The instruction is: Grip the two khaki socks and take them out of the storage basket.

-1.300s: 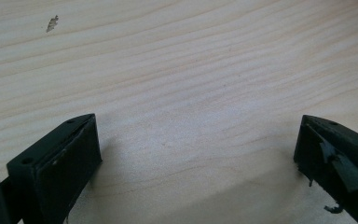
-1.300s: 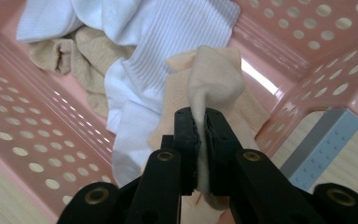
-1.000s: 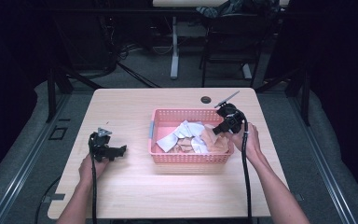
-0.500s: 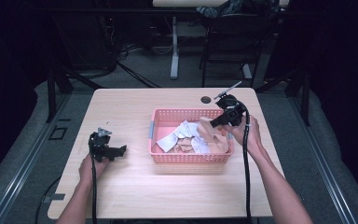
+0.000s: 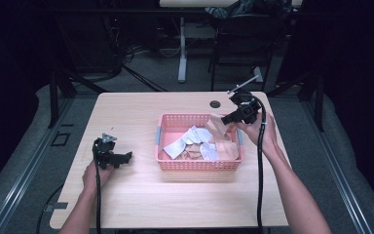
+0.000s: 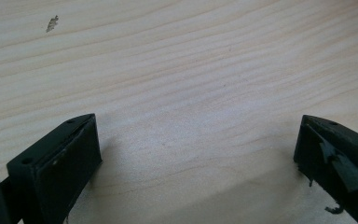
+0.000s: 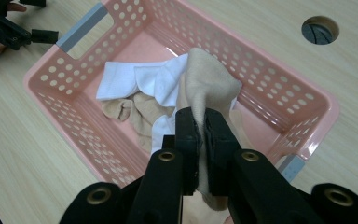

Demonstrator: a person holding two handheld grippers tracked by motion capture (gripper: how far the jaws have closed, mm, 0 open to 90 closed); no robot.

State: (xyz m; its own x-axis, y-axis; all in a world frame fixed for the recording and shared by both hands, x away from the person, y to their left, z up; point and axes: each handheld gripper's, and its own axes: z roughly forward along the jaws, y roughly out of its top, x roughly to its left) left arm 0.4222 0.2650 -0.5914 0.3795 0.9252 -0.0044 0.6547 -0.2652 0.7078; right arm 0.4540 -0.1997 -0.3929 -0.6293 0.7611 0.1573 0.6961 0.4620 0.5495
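**Right gripper holding beige cloth above pink basket; left gripper idle on desk**

The right gripper (image 5: 230,117) was found over the far right corner of the pink perforated plastic basket (image 5: 168,163), held in the person's right hand (image 5: 260,136). Its jaws were pressed together on a fold of a beige soft fabric piece (image 7: 209,84), pinching it. In the right gripper view the pinched fold rose between the two black jaws and draped over their tips, with the cloth hanging above the basket's interior. In the high view the same beige piece (image 5: 217,126) stood raised at the basket's far right corner, clear of the other cloths.

The basket sat right of the desk's centre, nearer the right edge than the left. Inside lay a loose heap of white cloth pieces (image 7: 142,79) and further beige pieces (image 7: 137,114), resting on the basket floor. A grey handle insert (image 7: 81,27) was noted on one short wall of the basket.

The left gripper (image 5: 124,157) rested low near the left edge of the light wooden desk (image 5: 141,204), well apart from the basket, held in the left hand (image 5: 96,174). Its jaws were spread wide, with bare wood grain between them in the left gripper view and nothing held.

A round cable hole (image 5: 215,104) was set in the desk near the far edge, just beyond the basket.
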